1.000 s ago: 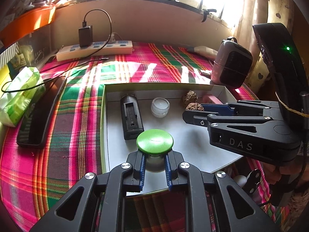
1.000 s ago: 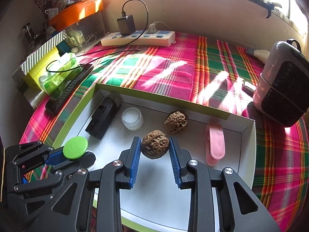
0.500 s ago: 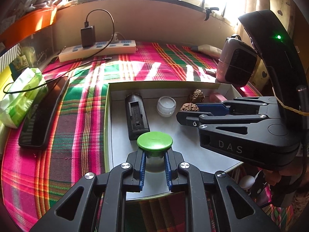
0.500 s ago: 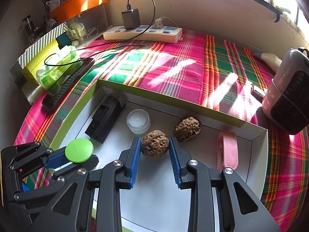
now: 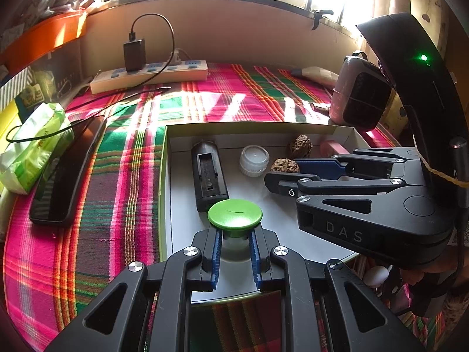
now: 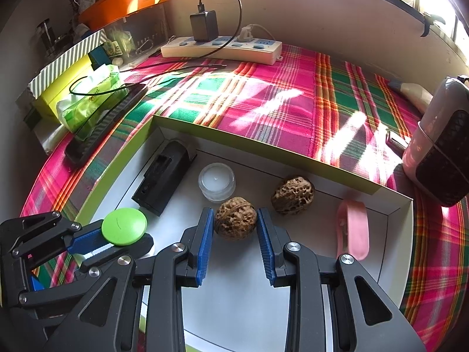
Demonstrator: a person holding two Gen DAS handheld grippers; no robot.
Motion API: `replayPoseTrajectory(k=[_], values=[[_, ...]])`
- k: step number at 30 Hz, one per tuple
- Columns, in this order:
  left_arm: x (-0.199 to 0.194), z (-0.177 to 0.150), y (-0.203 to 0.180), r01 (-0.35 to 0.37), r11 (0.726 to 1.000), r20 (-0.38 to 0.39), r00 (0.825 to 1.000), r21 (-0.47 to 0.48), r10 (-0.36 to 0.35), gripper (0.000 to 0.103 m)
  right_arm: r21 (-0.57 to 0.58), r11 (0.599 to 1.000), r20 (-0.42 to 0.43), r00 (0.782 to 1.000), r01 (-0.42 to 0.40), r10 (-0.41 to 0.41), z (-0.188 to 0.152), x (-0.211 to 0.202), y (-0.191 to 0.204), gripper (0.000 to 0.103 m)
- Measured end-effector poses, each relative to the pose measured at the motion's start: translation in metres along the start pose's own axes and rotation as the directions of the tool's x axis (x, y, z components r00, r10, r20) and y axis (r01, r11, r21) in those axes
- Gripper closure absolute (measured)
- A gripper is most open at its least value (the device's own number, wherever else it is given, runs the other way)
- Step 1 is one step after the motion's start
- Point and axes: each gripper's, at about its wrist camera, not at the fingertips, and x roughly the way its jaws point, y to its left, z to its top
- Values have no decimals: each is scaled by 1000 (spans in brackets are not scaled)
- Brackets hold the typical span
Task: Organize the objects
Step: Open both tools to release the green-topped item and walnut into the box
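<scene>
Inside the tray (image 6: pixel 392 211), the left gripper (image 5: pixel 234 248) is clamping a jar (image 5: pixel 234 214) below its green cap at 8 o'clock — light, rigid, smooth-sided, standing upright. The right gripper (image 6: pixel 234 245) is pinching a walnut (image 6: pixel 235 217) at centre — hard, ridged, roundish, its long axis lying across the pads, best taken at the widest part.

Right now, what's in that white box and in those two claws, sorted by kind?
Walnuts: 2, one pinched in the right claw, one lying in the box
Green-capped bottle: 1, gripped by the left claw
Clear round jar: 1
Black case: 1
Pink clip: 1
Total: 6
</scene>
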Motion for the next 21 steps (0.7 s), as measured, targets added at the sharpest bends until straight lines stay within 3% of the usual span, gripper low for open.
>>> replayPoseTrajectory(k=[17,19,21], values=[[-2,-2,-1,-12,1000,-3,1000,5,12,79,18,1000,-4,1000,-13,14,-2,-1,-1,71],[-2,-2,-1,-10,1000,-4,1000,7,10,77,21,1000,-2,1000,-13,13,-3,-2,-1,63],[-2,-2,-2,-12,1000,-4,1000,8,12,77,21,1000,-1,1000,-16,16,-3,-3,0,62]])
